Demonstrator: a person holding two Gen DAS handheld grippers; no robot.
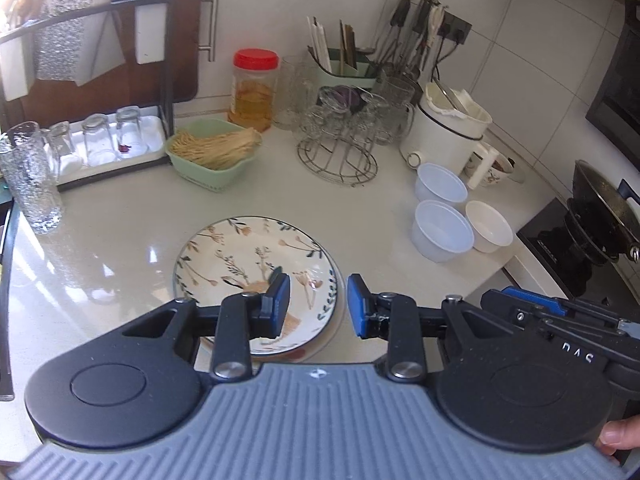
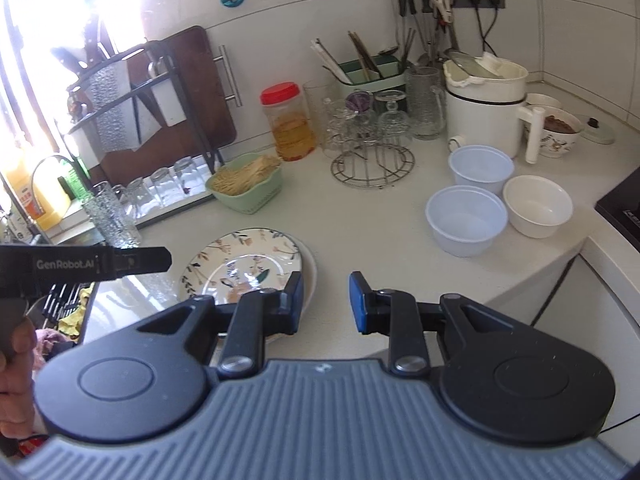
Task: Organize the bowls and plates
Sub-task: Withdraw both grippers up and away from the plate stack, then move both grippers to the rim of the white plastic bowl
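A floral plate (image 1: 248, 264) lies on the white counter on top of a plain plate whose rim shows at its right edge; the stack also shows in the right wrist view (image 2: 248, 264). Three bowls stand to the right: two translucent plastic ones (image 1: 442, 230) (image 1: 440, 182) and a white one (image 1: 489, 226), also seen in the right wrist view (image 2: 466, 218) (image 2: 480, 168) (image 2: 538, 205). My left gripper (image 1: 318, 306) is open and empty above the plates' right edge. My right gripper (image 2: 325, 302) is open and empty just right of the plates.
A green basket of noodles (image 1: 210, 152), a red-lidded jar (image 1: 254, 88), a wire rack of glasses (image 1: 340, 136), a white pot (image 1: 444, 128) and a dish rack (image 1: 100, 136) line the back. A tall glass (image 1: 30, 176) stands left. A wok on the stove (image 1: 600, 208) is right.
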